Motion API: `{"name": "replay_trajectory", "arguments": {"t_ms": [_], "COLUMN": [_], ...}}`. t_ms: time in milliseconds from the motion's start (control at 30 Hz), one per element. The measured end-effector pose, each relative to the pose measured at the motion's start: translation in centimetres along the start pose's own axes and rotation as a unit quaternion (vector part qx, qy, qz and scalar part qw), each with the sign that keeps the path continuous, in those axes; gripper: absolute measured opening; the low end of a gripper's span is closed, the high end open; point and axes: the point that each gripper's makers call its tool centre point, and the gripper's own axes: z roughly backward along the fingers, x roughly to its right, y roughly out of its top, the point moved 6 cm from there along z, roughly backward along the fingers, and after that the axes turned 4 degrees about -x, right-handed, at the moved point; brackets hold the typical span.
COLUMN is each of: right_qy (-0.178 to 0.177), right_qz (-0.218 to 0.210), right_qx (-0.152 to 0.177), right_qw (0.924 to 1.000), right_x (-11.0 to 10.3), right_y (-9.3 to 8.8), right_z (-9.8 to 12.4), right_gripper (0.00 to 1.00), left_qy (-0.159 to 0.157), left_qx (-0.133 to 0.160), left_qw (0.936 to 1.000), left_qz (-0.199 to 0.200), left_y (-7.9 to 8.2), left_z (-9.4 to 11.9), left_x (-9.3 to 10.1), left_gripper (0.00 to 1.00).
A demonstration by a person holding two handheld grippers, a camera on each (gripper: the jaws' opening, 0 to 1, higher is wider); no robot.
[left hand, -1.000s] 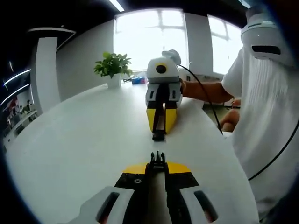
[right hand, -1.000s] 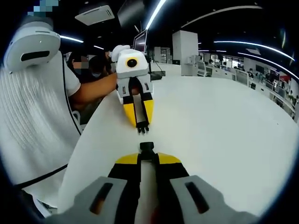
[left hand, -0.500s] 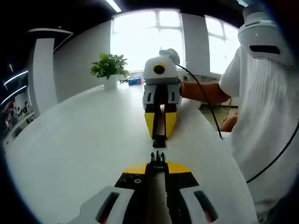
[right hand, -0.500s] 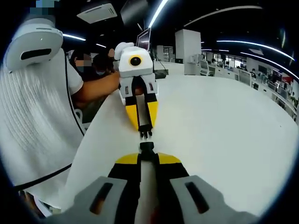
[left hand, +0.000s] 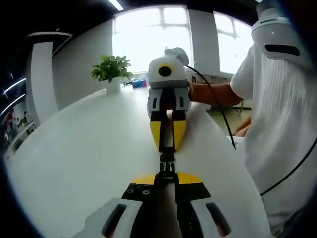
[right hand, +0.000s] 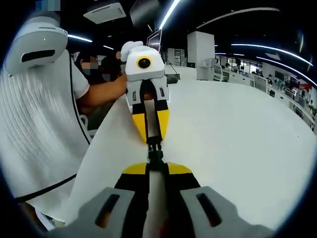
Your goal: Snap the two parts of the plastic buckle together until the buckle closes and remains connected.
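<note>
1. The plastic buckle consists of two small black parts, held tip to tip over the white table (left hand: pixel 74 148). In the left gripper view, the pronged buckle part (left hand: pixel 167 172) sticks out of the left gripper (left hand: pixel 167 179), and the socket buckle part (left hand: pixel 167 156) hangs from the tip of the right gripper (left hand: pixel 167 148), just beyond it. The two parts touch end to end in one straight line; whether they are fully latched is too small to tell.

2. The left gripper's jaws stand narrow, pinched on the pronged buckle part, with only the black prongs showing past the yellow jaw tips.

3. The right gripper comes in from the far side of the table, its yellow jaws pressed together on the socket buckle part.

4. In the right gripper view the same meeting shows reversed: the socket buckle part (right hand: pixel 155 159) protrudes from the right gripper (right hand: pixel 155 166), and the pronged buckle part (right hand: pixel 153 145) from the left gripper (right hand: pixel 153 141), just beyond it and touching it.

5. A potted plant (left hand: pixel 111 69) stands on the table beyond the right gripper, towards the bright window (left hand: pixel 148 34).

6. A person in a white shirt (left hand: pixel 282 129) stands beside the table's edge, with a bare forearm (left hand: pixel 213 93) reaching to the right gripper and a black cable (left hand: pixel 223 119) trailing from it.
</note>
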Motion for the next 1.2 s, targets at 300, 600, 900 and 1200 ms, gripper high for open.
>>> {"name": "replay_trajectory", "arguments": {"t_ms": [300, 600, 900, 1200], "right_qy": [-0.001, 0.001, -0.001, -0.002], "right_qz": [0.004, 0.007, 0.004, 0.001], "right_qx": [0.000, -0.002, -0.004, -0.004], "right_qw": [1.0000, 1.0000, 1.0000, 1.0000], "right_x": [0.13, 0.25, -0.11, -0.13], "right_y": [-0.09, -0.14, -0.03, 0.03], "right_z": [-0.02, -0.01, -0.09, -0.13], "right_gripper": [0.12, 0.12, 0.11, 0.11], "left_qy": [-0.003, -0.004, -0.005, -0.008], "left_qx": [-0.006, -0.009, -0.010, -0.014], "left_qw": [1.0000, 0.9999, 0.9999, 0.9998], "left_qz": [-0.004, -0.008, -0.008, -0.007], "left_y": [0.07, 0.19, 0.24, 0.31], "left_z": [-0.14, -0.24, -0.28, -0.28], "left_x": [-0.01, 0.10, 0.16, 0.27], "left_gripper": [0.12, 0.12, 0.12, 0.12]}}
